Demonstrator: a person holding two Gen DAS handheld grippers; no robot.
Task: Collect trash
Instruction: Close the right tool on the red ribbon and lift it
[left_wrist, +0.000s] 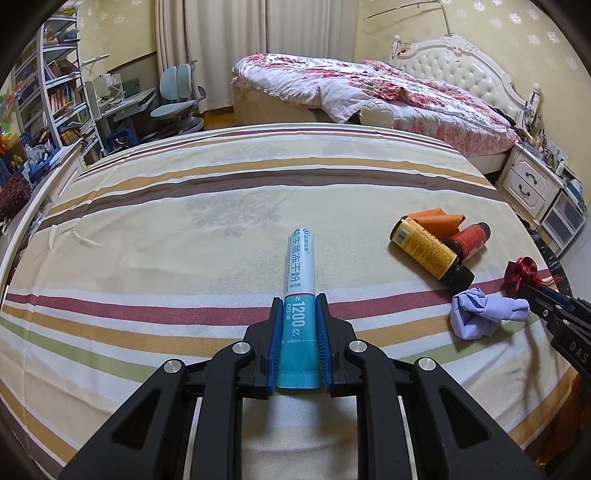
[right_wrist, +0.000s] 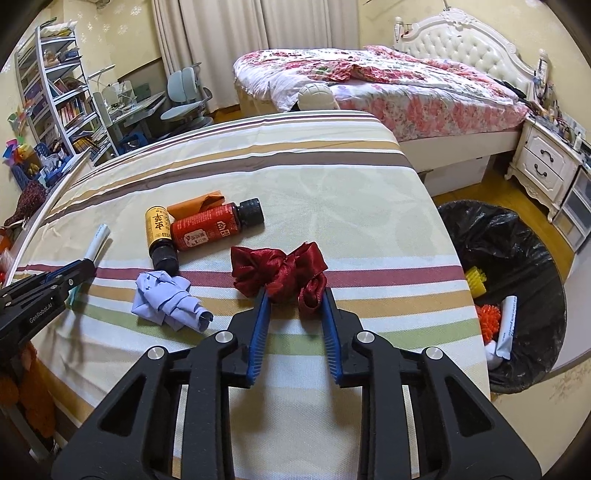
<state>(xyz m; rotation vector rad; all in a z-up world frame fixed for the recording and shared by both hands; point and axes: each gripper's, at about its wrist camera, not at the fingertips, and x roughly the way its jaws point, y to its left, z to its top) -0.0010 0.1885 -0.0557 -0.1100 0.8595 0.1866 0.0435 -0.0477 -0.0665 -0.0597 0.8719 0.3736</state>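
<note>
Bottom centre, left view – left gripper (left_wrist: 299, 301): clamped on the teal end of a sachet (left_wrist: 300, 269), which points straight up the frame over the striped sheet (left_wrist: 184, 229).
Bottom centre, right view – right gripper (right_wrist: 295, 293): fingers parted around a red ribbon (right_wrist: 280, 271); pads at its sides, real pinch cannot tell.
Lower left, right view – purple wad (right_wrist: 168, 301): crumpled on the sheet, just beside the ribbon.
Left of centre, right view – bottles: yellow bottle (right_wrist: 157, 229) and red bottle (right_wrist: 207, 229) lying touching, orange wrapper (right_wrist: 195, 205) behind.
Right edge, right view – bin (right_wrist: 517, 236): black-lined, on the floor beside the bed, holding trash.
Top, both views – floral bed (left_wrist: 406, 92).
</note>
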